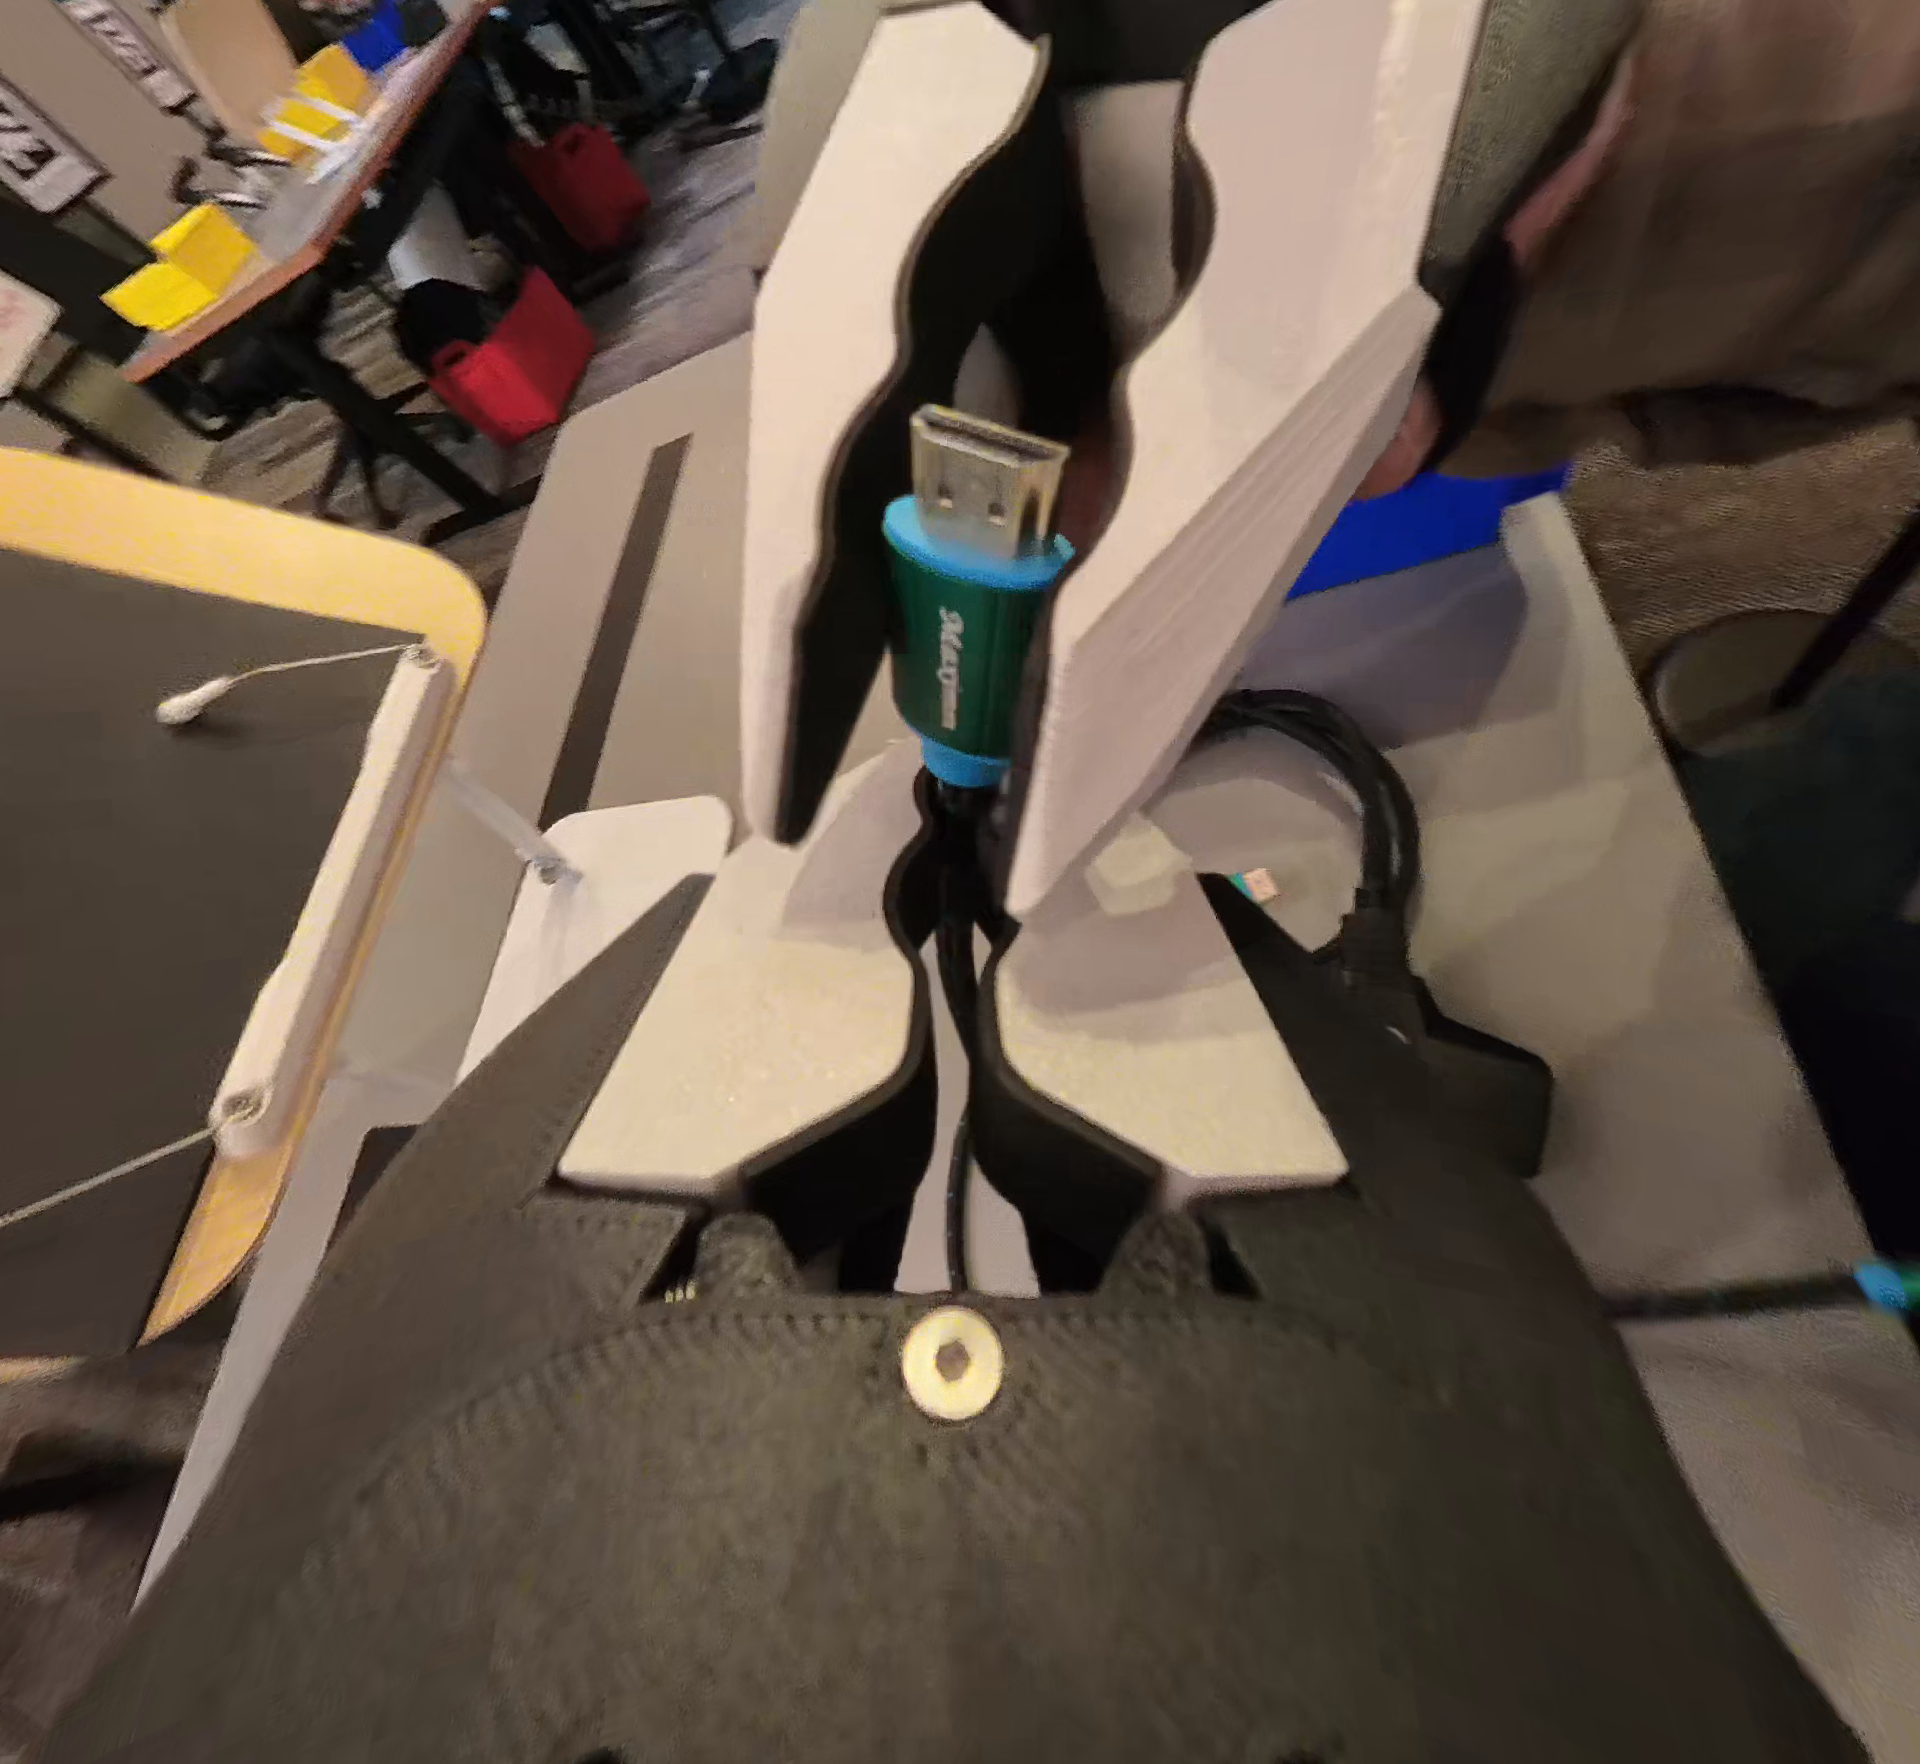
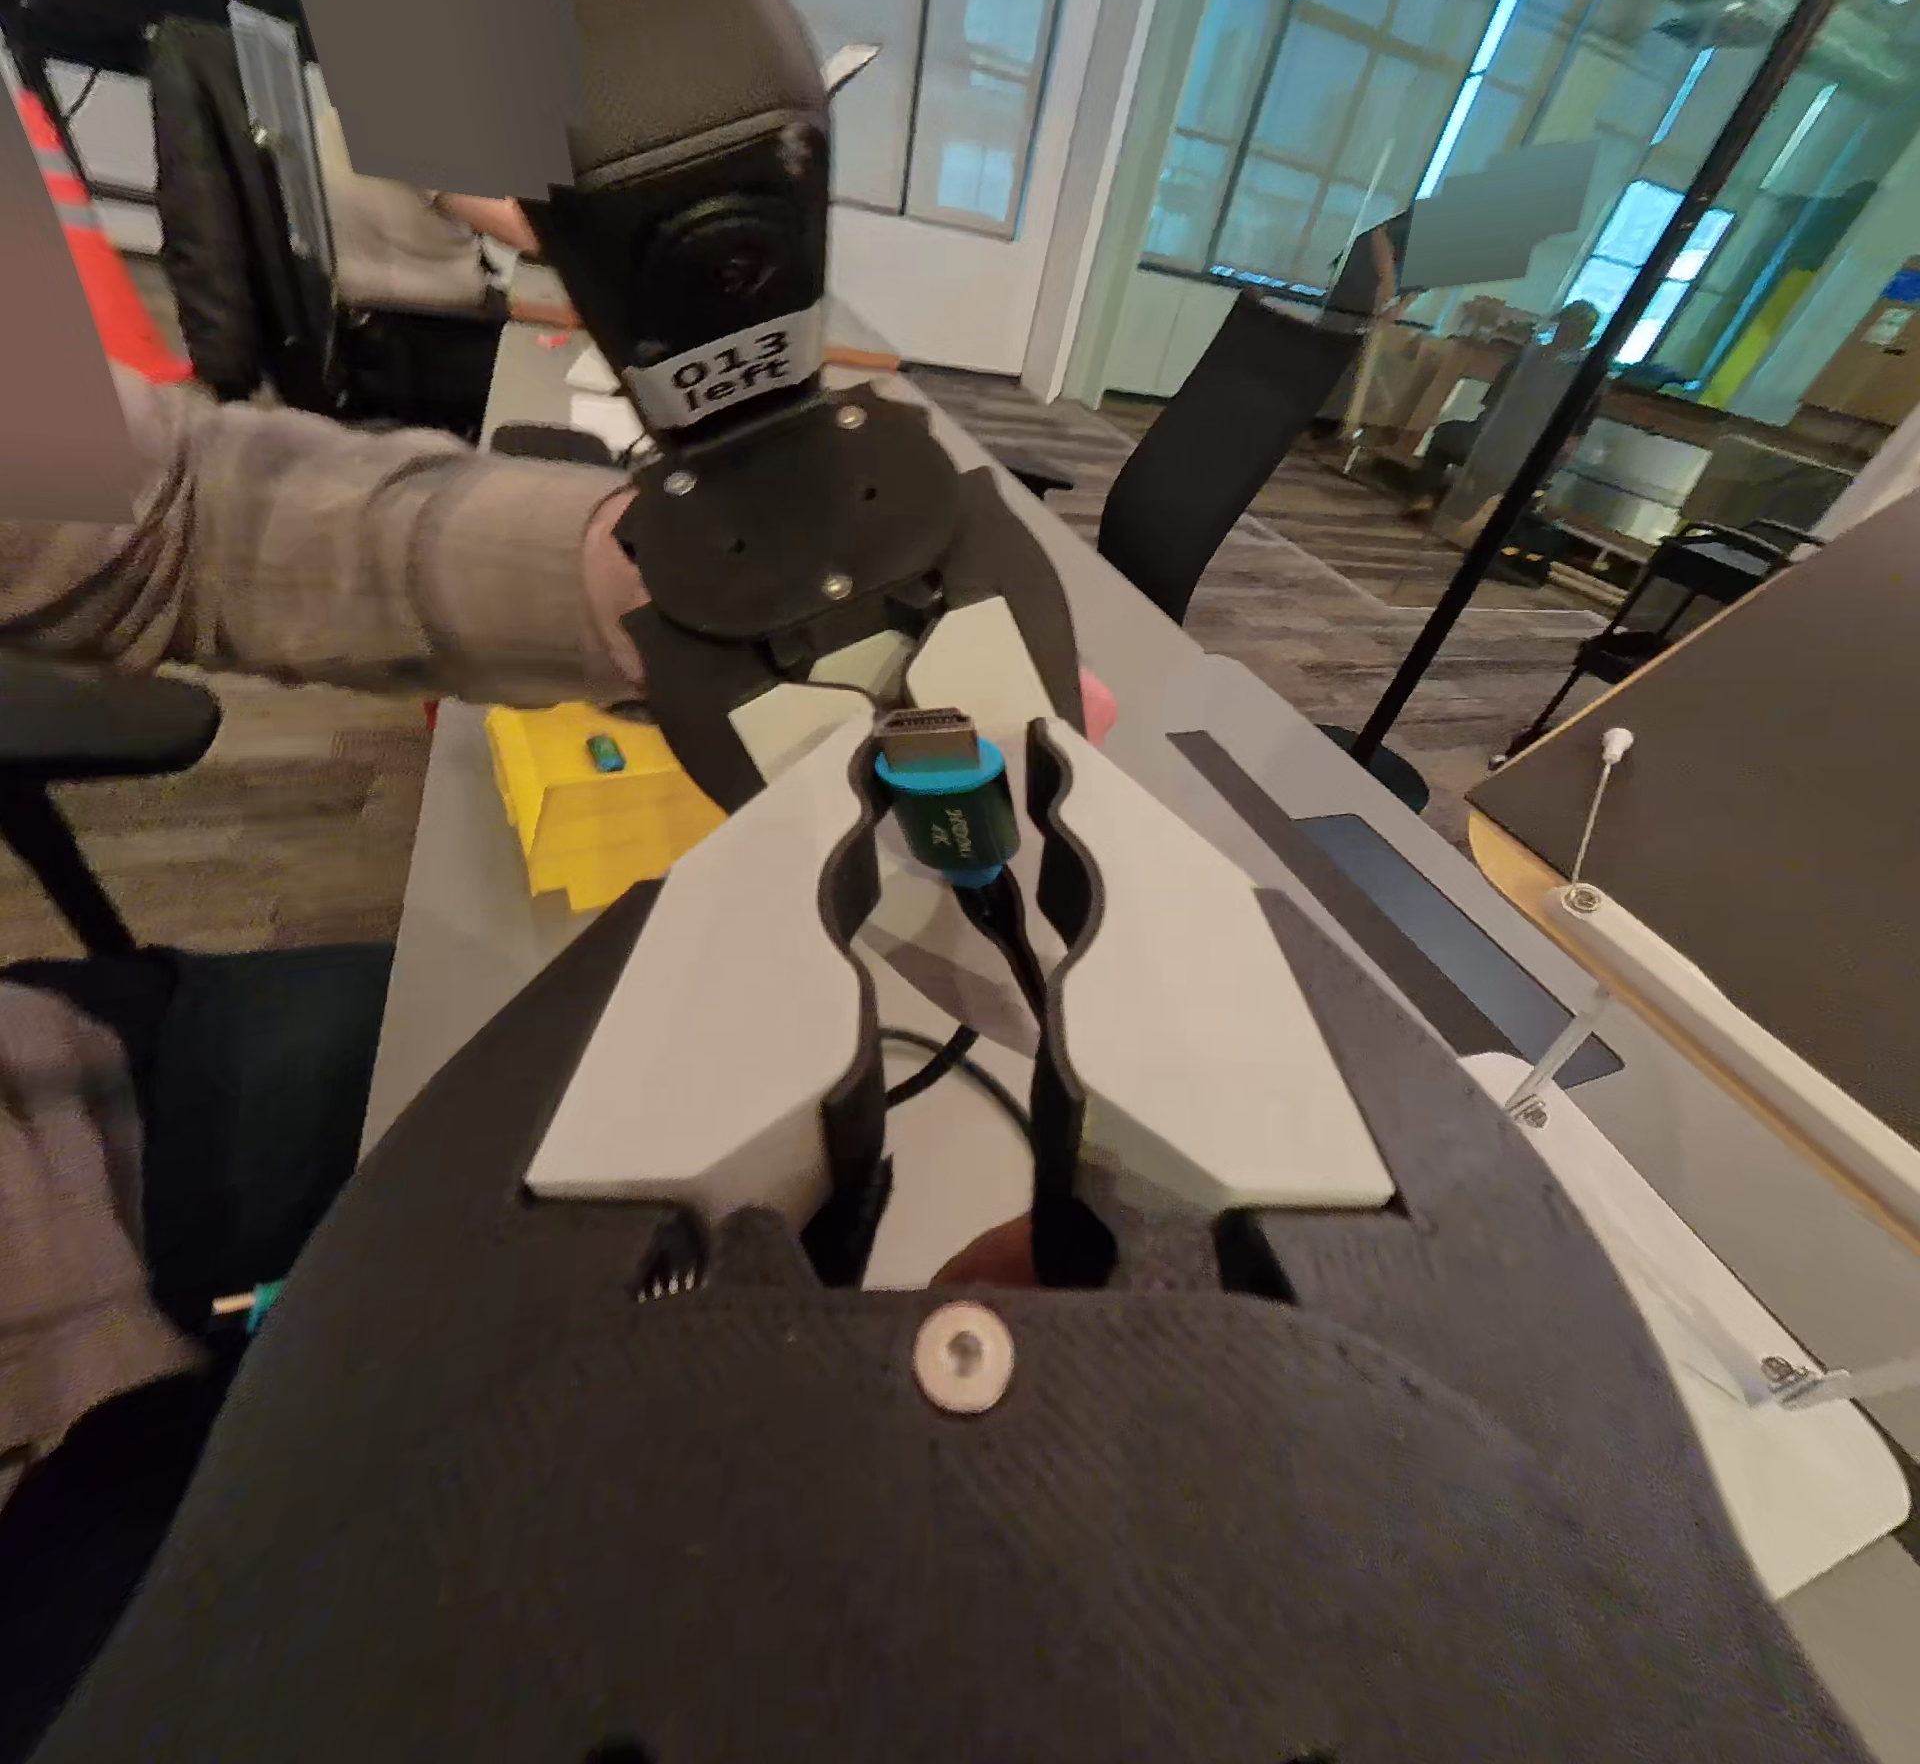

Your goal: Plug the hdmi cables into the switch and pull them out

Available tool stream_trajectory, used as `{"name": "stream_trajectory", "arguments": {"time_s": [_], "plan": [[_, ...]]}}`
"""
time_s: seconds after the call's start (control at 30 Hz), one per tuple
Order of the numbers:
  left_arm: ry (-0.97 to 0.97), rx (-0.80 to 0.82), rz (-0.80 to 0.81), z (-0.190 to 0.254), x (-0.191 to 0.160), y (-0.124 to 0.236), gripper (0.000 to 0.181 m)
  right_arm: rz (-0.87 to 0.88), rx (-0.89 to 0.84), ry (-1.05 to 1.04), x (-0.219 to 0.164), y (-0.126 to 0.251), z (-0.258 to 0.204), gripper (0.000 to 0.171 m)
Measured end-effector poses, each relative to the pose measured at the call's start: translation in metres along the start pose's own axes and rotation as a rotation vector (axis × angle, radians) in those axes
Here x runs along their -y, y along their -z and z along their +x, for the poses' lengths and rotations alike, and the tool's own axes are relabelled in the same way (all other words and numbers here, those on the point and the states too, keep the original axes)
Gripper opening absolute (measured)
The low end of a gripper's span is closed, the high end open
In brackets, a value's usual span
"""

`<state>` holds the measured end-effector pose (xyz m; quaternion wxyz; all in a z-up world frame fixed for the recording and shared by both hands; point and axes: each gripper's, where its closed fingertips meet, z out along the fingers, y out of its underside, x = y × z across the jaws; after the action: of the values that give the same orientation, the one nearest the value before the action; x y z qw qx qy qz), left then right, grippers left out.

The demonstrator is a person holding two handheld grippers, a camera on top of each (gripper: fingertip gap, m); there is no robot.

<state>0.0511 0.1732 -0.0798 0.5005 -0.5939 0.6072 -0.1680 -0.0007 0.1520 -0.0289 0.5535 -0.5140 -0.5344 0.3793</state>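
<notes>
Right gripper [image 2: 951, 805]: fingers spread, sitting loosely around the HDMI plug [image 2: 940, 805].
Left gripper [image 1: 951, 893]: clamped on the cable [image 1: 956, 1039] under the plug (metal end pointing up).
Table [image 1: 1621, 935]: grey, below both.

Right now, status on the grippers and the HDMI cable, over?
Left gripper shut on HDMI cable below plug. Right gripper open, fingers flanking plug. Switch not in view.
</notes>
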Motion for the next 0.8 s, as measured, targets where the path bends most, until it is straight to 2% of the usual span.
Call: {"name": "stream_trajectory", "arguments": {"time_s": [0.13, 0.37, 0.53, 0.63, 0.8], "plan": [[-0.003, -0.153, 0.03, 0.018, 0.013, -0.007, 0.0, -0.095, 0.031, 0.048, 0.0, 0.016, -0.007, 0.02], [-0.076, -0.214, 0.065, 0.028, 0.04, -0.023, 0.0, -0.109, -0.15, 0.079, 0.013, 0.063, -0.002, 0.034], [-0.145, -0.307, 0.075, 0.051, 0.056, -0.04, 0.0, -0.125, -0.306, 0.088, 0.012, 0.098, -0.015, 0.036], [-0.183, -0.356, 0.081, 0.065, 0.067, -0.052, 0.0, -0.101, -0.388, 0.062, 0.012, 0.114, -0.024, 0.047], [-0.283, -0.446, 0.059, 0.096, 0.079, -0.07, 0.0, -0.147, -0.46, 0.058, 0.0, 0.135, -0.037, 0.046]]}}
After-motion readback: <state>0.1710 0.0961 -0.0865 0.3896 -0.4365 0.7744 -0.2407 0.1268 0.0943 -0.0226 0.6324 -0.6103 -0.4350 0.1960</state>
